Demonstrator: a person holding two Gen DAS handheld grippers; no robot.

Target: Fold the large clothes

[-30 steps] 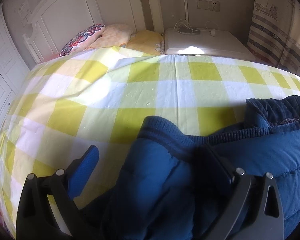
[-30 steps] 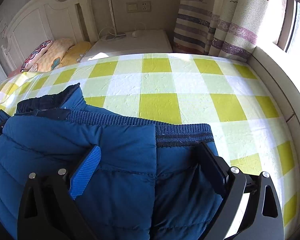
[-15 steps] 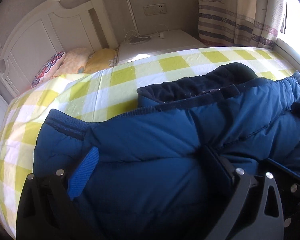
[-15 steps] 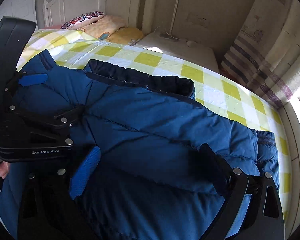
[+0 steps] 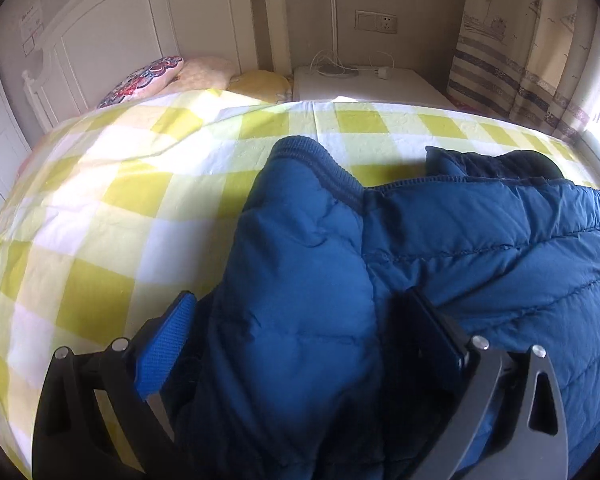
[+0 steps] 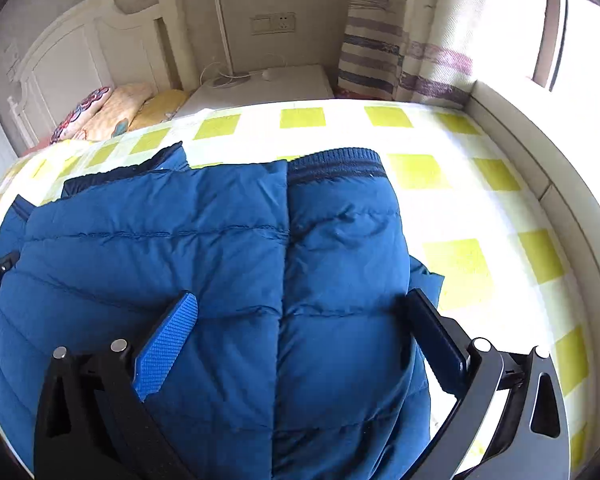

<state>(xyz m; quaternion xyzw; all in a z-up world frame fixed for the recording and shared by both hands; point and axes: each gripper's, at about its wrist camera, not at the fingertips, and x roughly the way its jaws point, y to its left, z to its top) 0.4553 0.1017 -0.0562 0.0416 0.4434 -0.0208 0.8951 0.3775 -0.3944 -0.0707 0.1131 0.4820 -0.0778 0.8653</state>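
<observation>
Two grippers hang over one puffy blue jacket (image 6: 228,264), and it lies spread on the bed (image 5: 100,208) with its quilted, stitched panels bulging in soft rolls. Left gripper (image 5: 300,320): jaws wide apart, a blue ribbed pad (image 5: 164,348) on one finger and a flat black one on the other, the jacket's padded sleeve swelling up between them; whether the pads actually touch the fabric, I cannot tell. Right gripper (image 6: 300,320): same wide spread, straddling the jacket's body where two panels meet along a straight seam, and nothing looks pinched. A ribbed knit cuff (image 5: 332,172) ends the sleeve on the far side of the jacket, and a darker navy collar (image 5: 496,164) stands up beside it. Under the jacket, the bed's cover is a crinkled cotton check of yellow and white squares, sunlit. Beyond the jacket, at the head of the bed, sit patterned pillows (image 5: 148,78) against a white panelled headboard (image 5: 140,24). A white bedside cabinet (image 6: 260,88) stands next to the pillows, with striped curtains (image 6: 384,48) hanging beside it.
</observation>
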